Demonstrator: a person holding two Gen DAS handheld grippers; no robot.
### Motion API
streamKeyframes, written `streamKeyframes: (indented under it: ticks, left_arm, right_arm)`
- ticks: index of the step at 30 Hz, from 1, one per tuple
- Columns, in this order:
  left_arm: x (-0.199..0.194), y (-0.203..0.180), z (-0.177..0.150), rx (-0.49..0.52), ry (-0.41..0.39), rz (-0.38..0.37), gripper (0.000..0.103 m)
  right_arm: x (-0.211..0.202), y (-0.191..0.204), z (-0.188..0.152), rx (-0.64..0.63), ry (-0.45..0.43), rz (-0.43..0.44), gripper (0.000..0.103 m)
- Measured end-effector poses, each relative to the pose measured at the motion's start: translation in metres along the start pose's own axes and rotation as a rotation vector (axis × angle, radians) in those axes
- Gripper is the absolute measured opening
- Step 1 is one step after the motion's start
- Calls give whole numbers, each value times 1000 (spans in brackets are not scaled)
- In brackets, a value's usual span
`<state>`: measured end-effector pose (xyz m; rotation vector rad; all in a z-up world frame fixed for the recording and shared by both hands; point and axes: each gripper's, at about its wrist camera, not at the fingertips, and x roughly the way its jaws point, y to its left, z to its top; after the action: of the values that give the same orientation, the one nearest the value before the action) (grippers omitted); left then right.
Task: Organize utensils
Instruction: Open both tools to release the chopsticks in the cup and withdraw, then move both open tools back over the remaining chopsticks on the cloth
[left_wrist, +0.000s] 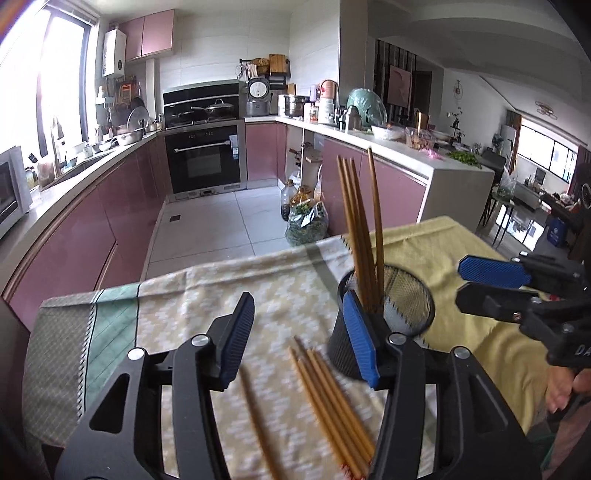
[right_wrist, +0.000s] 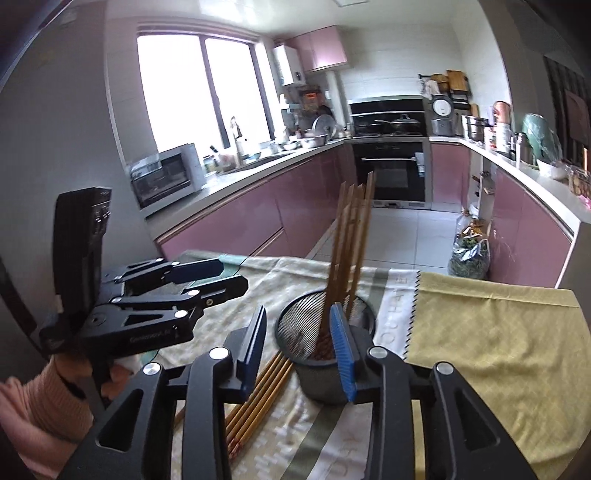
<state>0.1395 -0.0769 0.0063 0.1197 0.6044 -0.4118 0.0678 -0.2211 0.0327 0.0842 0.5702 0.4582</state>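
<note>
A black mesh cup stands on the patterned cloth with several brown chopsticks upright in it. More chopsticks lie loose on the cloth just before the cup. My left gripper is open over the loose ones with nothing between its blue pads; its right finger overlaps the cup's left side. My right gripper is open too, close in front of the cup, its right pad covering the cup's near wall. Nothing is held.
The table's cloth is patterned at left and plain yellow at right, and its far edge drops to the tiled kitchen floor. A hand in a pink sleeve holds the left gripper. A bag of greens sits by the pink cabinets.
</note>
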Motion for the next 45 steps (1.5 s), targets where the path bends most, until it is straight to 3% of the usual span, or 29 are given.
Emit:
streamKeyframes:
  ticks: [11, 18, 31, 36, 45]
  left_arm:
    - [-8, 15, -86, -15, 164, 23, 49]
    - [6, 25, -115, -53, 256, 44, 43]
    - [14, 28, -122, -68, 295, 41, 37]
    - [14, 30, -122, -77, 298, 32, 28]
    - [22, 28, -117, -72, 306, 42, 29]
  right_arm:
    - [49, 20, -64, 37, 209, 28, 36]
    - [72, 27, -85, 67, 286, 20, 35]
    - [88, 35, -88, 46, 327, -36, 32]
    - [88, 35, -88, 38, 339, -53, 29]
    - [99, 43, -83, -8, 359, -97, 22]
